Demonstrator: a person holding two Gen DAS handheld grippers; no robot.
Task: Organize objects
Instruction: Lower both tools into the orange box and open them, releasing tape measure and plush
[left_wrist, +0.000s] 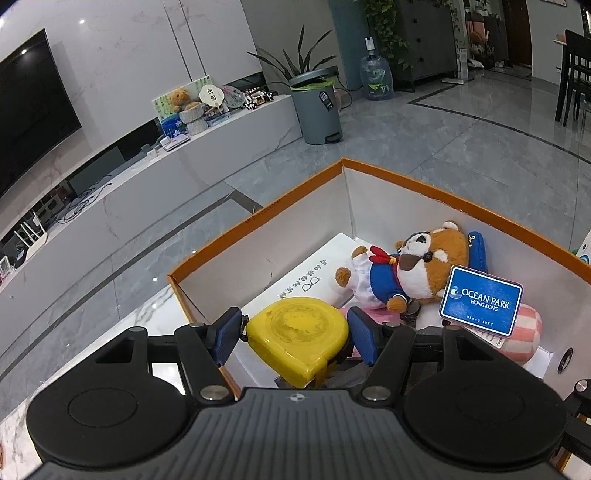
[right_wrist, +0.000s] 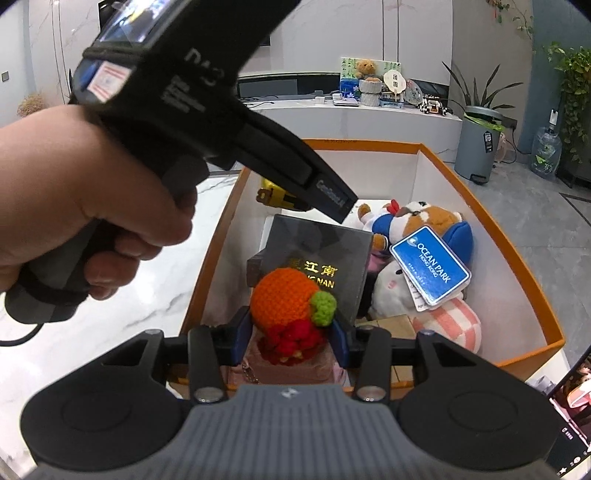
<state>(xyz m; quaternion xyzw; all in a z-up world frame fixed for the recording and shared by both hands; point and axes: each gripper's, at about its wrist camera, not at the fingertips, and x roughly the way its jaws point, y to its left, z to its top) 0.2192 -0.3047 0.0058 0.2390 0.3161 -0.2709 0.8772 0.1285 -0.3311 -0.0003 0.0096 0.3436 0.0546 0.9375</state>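
Left gripper (left_wrist: 295, 334) angled downward, blue pads (left_wrist: 227, 334) clamped on both sides of yellow tape measure (left_wrist: 299, 341), which sits squarely between fingers. From right wrist view, person's left hand (right_wrist: 88, 206) wrapped round left gripper's black handle, fingers curled underneath, body of tool slanting down and away. Right gripper (right_wrist: 290, 332) also tilted downward, jaws nearly together, pinching orange crochet toy (right_wrist: 284, 295) at its red lower part; toy's round top stands above fingertips.
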